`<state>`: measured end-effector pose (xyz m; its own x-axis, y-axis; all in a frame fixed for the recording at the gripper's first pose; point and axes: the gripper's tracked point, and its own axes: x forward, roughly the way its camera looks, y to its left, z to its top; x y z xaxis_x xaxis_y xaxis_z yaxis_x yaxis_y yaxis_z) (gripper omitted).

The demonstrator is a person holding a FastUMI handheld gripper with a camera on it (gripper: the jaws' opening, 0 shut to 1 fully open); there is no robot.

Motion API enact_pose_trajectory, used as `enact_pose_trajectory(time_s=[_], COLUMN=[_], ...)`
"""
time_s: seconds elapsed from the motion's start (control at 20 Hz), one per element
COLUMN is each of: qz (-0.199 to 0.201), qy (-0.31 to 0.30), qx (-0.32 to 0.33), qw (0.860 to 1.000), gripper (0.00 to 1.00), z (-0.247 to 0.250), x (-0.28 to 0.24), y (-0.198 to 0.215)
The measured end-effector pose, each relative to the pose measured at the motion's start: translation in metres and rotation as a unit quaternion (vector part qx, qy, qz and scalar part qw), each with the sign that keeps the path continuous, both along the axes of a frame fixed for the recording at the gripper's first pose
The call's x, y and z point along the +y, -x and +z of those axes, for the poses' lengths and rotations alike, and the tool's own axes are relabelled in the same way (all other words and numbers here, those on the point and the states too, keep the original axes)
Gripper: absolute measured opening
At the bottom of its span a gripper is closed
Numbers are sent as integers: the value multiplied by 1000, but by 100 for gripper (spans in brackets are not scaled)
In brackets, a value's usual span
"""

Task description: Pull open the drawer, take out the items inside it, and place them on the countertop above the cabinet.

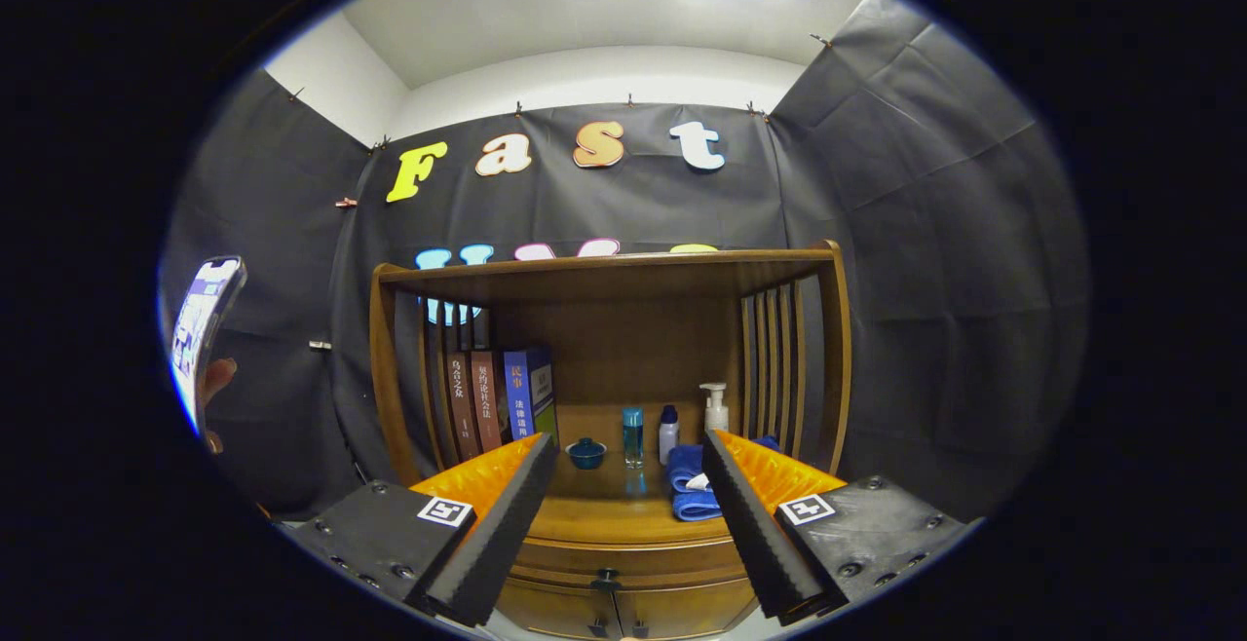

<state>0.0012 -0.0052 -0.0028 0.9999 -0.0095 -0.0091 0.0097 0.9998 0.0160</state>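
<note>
gripper view: the jaws (629, 454) stand wide apart with nothing held, facing a wooden cabinet (614, 281). the drawer (623, 558) is shut, low between the jaws, its dark knob (605, 580) centred there. beyond the jaws, on the table (604, 514), sit a small blue lidded bowl (586, 452), a teal bottle (633, 434), a white bottle (668, 433), a pump bottle (715, 407) and a folded blue towel (688, 485). books (499, 397) stand past the left jaw. a hand holding a phone (200, 334) is far left.
</note>
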Motion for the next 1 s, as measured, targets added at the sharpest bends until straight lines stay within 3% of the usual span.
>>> enact_pose_trajectory(time_s=[0.75, 1.0], qz=[-4, -6], qy=[-1, -8], qx=[3, 16], qw=[1000, 1000], gripper=[98, 98], z=[-7, -49], x=[-4, -2], y=[-2, -13])
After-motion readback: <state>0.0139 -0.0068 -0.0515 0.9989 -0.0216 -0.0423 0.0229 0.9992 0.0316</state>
